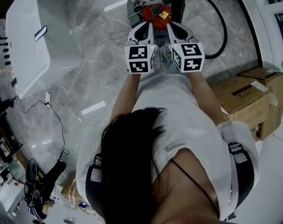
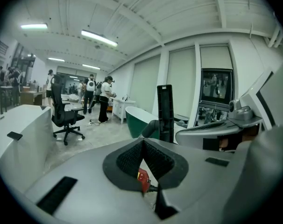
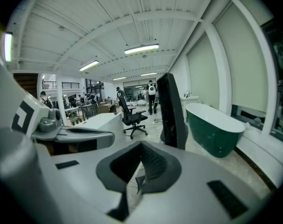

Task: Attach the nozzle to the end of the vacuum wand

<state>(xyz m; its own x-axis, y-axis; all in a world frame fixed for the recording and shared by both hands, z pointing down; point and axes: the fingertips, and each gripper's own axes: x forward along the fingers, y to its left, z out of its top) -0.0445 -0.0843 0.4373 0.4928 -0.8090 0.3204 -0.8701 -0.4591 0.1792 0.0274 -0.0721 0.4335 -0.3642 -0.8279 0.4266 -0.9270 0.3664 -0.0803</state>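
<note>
A red vacuum body [image 1: 156, 12] stands on the floor just ahead of both grippers, with a black hose [image 1: 219, 29] looping to its right. A black upright wand piece [image 1: 177, 0] rises from it and stands beyond the jaws as the wand piece [image 2: 165, 112] in the left gripper view and the wand piece [image 3: 172, 110] in the right gripper view. My left gripper [image 1: 145, 27] and right gripper [image 1: 175, 28] are held side by side, both shut and empty. A sliver of the red body [image 2: 142, 180] shows under the left gripper [image 2: 143, 143]. The right gripper [image 3: 141, 147] holds nothing. I cannot pick out a nozzle.
Cardboard boxes [image 1: 246, 97] sit on the floor at the right. A white tub-shaped unit [image 1: 27, 36] stands at the left, and cables [image 1: 81, 64] trail across the marble floor. A green bathtub [image 3: 216, 129] and an office chair [image 2: 64, 115] stand farther off, with people beyond.
</note>
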